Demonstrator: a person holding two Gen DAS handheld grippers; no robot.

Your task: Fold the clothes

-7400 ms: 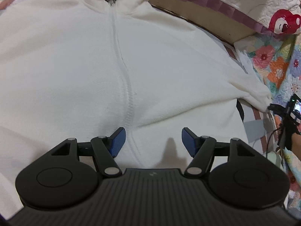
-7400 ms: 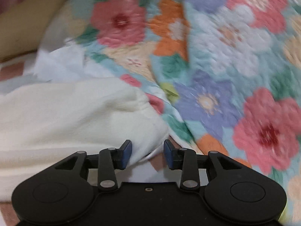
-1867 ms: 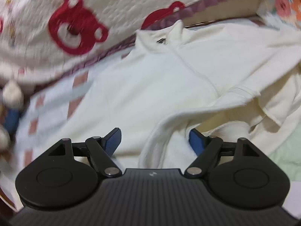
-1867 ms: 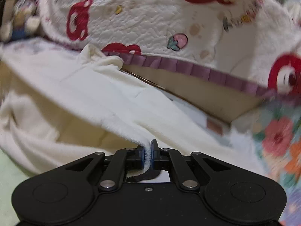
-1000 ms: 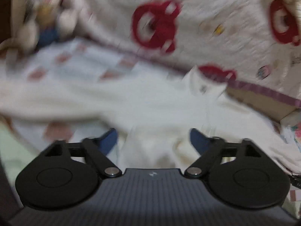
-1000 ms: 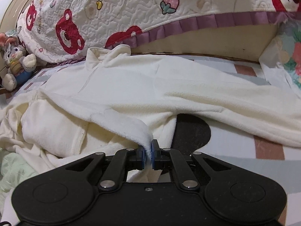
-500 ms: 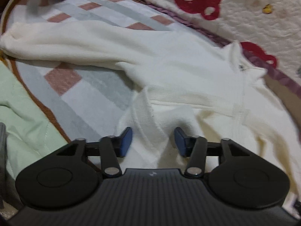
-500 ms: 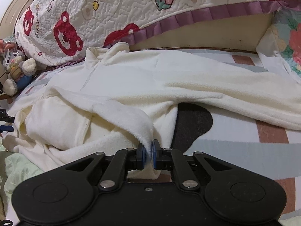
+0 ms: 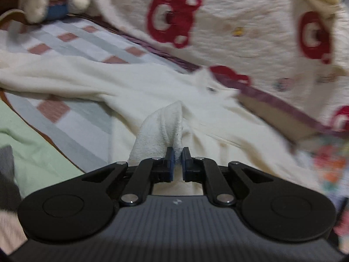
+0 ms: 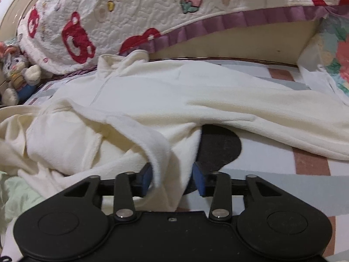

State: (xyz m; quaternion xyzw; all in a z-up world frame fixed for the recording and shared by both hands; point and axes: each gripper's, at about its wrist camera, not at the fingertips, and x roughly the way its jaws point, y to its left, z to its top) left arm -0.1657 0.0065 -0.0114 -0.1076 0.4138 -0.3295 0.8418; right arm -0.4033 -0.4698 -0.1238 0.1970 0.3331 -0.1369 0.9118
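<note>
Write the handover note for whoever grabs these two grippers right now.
Left gripper: shut on a raised fold of the cream fleece jacket.
Right gripper: open, jacket hem lying loose between its fingers.
Jacket lies on the checked bed sheet, collar toward the bear quilt, one sleeve stretched out to each side.
Done: the lower part is bunched up, not yet a neat fold.
Left: fold in the sleeves, fold the body, flatten.

The bear-print quilt [image 10: 135,11] walls off the bed's far edge, a stuffed rabbit [image 10: 15,74] (far-left corner) beside it; bare checked sheet [image 10: 283,174] lies open at the near-right corner.
</note>
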